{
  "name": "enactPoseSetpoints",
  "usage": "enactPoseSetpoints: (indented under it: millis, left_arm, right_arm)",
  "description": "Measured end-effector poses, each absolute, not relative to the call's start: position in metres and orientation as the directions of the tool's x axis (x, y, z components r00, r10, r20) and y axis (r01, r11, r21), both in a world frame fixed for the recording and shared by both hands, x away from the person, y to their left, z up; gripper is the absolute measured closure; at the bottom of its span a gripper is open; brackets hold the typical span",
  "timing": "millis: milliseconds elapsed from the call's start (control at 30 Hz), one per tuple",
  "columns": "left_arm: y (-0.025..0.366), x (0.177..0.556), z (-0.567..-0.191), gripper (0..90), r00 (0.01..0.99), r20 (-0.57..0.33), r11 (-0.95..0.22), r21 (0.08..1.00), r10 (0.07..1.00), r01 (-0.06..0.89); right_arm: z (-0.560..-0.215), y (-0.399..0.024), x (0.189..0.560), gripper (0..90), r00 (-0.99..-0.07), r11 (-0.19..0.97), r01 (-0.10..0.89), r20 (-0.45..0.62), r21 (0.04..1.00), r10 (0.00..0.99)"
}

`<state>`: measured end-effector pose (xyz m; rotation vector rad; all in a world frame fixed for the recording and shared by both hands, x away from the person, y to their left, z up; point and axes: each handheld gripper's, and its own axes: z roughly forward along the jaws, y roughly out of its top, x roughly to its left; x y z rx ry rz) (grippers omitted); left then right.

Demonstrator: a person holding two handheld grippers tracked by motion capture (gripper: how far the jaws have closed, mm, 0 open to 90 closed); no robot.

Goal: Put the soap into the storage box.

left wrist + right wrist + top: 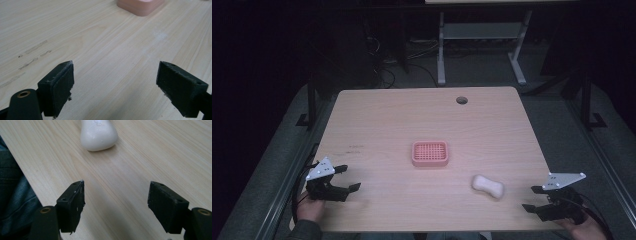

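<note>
The left gripper [348, 178], a black two-jaw tool topped by a grey three-cornered plate, is held low over the near left corner of the pale wooden table [382, 115], the person's left hand [310, 210] gripping it from behind at the table's edge, its jaws pointing toward the middle of the table and spread wide with nothing between them. The right gripper [533, 198], of the same make, sits at the near right corner, the right hand [583, 229] under it past the table's edge, its jaws aimed leftward and likewise standing wide apart and empty. The white, waisted bar of soap [488, 186] lies flat on the wood just beside the right gripper, apart from its jaws, and well apart from the left one. The right gripper view brings the soap [98, 133] up close, showing a smooth rounded end lying ahead of the open jaws, and a strip of dark fabric past the table edge at the left. The left gripper view shows faint dark scuff marks [32, 53] on the wood and, ahead at the top, a corner of the pink rectangular plastic soap dish [141, 5]. From the high view that dish [430, 154] sits near the table's centre, its slotted grid floor bare, with the soap lying outside it toward the near right.
</note>
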<state>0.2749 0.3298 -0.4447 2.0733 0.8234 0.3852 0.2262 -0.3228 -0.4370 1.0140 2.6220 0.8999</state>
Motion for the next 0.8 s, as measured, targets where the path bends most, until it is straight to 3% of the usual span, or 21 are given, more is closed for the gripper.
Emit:
enactPoseSetpoints:
  millis: [800]
  left_arm:
    - [0.331, 0.274, -0.444, 13.9, 0.733, -0.019, -0.426, 0.803, 0.680, 0.416]
  right_arm:
    - [-0.423, -0.292, 0.245, 29.2, -0.800, 0.668, 0.504, 0.004, 0.547, 0.600]
